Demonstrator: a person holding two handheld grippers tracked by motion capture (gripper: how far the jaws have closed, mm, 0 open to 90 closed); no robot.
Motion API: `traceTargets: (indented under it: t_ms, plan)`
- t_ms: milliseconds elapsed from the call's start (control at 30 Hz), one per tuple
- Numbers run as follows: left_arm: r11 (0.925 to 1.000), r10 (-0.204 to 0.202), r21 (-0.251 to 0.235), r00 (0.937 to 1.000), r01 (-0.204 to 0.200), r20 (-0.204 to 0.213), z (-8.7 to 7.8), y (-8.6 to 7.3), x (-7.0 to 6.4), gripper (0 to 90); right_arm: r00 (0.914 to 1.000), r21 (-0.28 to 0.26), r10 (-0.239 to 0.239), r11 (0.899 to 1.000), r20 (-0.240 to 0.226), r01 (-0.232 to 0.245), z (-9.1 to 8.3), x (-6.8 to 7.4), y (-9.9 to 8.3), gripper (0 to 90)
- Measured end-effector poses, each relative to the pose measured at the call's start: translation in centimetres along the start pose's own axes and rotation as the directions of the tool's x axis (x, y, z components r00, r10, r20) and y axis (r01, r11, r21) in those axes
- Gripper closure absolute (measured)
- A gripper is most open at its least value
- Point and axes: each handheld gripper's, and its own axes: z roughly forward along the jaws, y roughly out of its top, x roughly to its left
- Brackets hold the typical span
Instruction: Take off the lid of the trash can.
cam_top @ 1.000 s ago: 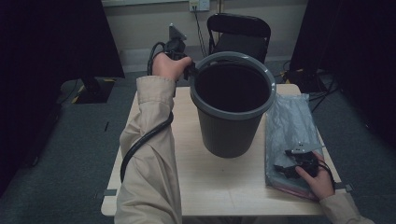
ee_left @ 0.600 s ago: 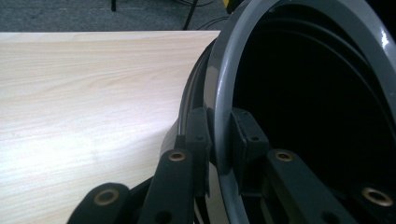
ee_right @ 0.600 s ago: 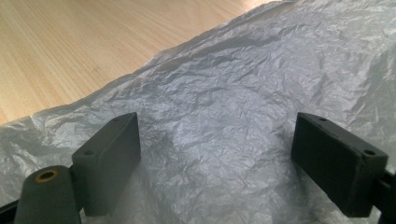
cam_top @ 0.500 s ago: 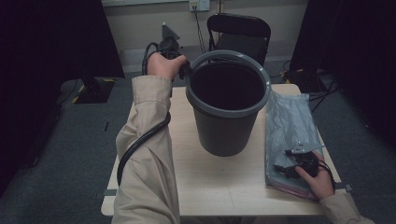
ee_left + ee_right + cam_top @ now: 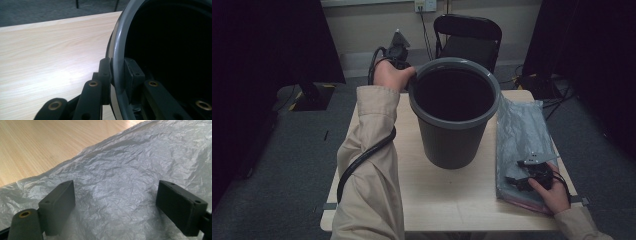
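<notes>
Grey bin (image 5: 454,120) — upright at centre of light wood table (image 5: 412,195), mouth open upward, interior dark. In the left gripper view, rim (image 5: 117,50) seen close, curving up and away toward 12 o'clock.

Left gripper (image 5: 404,67) — at 10 o'clock of the bin's mouth in the high view, held by left hand (image 5: 392,76), cable trailing down along the beige sleeve (image 5: 372,165). Jaws closed down on the bin's rim, one pad outside the wall, one inside, both touching it; clamped on the rim in the left gripper view (image 5: 117,75).

Clear plastic bag (image 5: 522,145) — flat and crinkled on the table at 3 o'clock of the bin, just beside it, reaching toward the near edge.

Right gripper (image 5: 519,177) — at 5 o'clock of the bin, low over the near part of the bag, held by right hand (image 5: 552,192). Jaws spread wide in the right gripper view (image 5: 115,207), nothing between them but the bag's surface (image 5: 125,170) beneath.

Black folding chair (image 5: 469,35) — beyond the table at 12 o'clock.
</notes>
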Motion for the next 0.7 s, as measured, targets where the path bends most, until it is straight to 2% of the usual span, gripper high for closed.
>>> traceTargets:
  t_ms: [67, 167, 233, 333, 433, 467, 567, 700]
  plan:
    - [0.9995, 0.028, 0.014, 0.9987, -0.028, -0.042, 0.2, -0.2, -0.4, 77.3, 1.0000, 0.000, 0.000, 1.000, 0.000, 0.000, 0.0, 0.0, 0.0, 15.0]
    - [0.9994, 0.033, 0.015, 0.9979, -0.032, -0.056, 0.3, -0.4, -0.6, 77.3, 1.0000, -0.002, 0.000, 1.000, -0.001, 0.000, 0.0, 0.0, 0.0, 15.1]
    - [0.9986, 0.050, 0.017, 0.9962, -0.049, -0.071, 0.2, -0.5, -0.8, 77.2, 1.0000, 0.000, 0.000, 1.000, 0.000, 0.000, 0.0, 0.0, 0.0, 15.0]
    - [0.9980, 0.061, 0.022, 0.9958, -0.059, -0.069, 0.2, -0.5, -1.0, 77.1, 1.0000, 0.000, 0.000, 1.000, 0.000, 0.000, 0.0, 0.0, 0.0, 15.0]
    - [0.9990, 0.045, -0.005, 0.9989, -0.045, -0.013, 0.1, -0.7, -0.8, 77.4, 1.0000, -0.001, -0.001, 1.000, 0.001, 0.001, 0.0, 0.0, 0.0, 15.0]
    - [0.9987, 0.043, -0.027, 0.9991, -0.043, 0.005, -0.2, -0.6, -0.8, 78.0, 1.0000, 0.000, 0.000, 1.000, 0.001, 0.000, 0.0, 0.0, 0.0, 15.0]
    - [0.9981, 0.049, -0.038, 0.9987, -0.048, 0.014, -0.6, -0.5, -1.1, 78.6, 1.0000, -0.001, 0.000, 1.000, 0.001, 0.000, 0.0, 0.0, 0.0, 15.0]
    - [0.9985, 0.013, -0.053, 0.9975, -0.010, 0.069, -1.1, -0.3, -0.6, 78.9, 1.0000, -0.001, 0.000, 1.000, 0.002, 0.000, 0.0, 0.0, 0.0, 15.0]
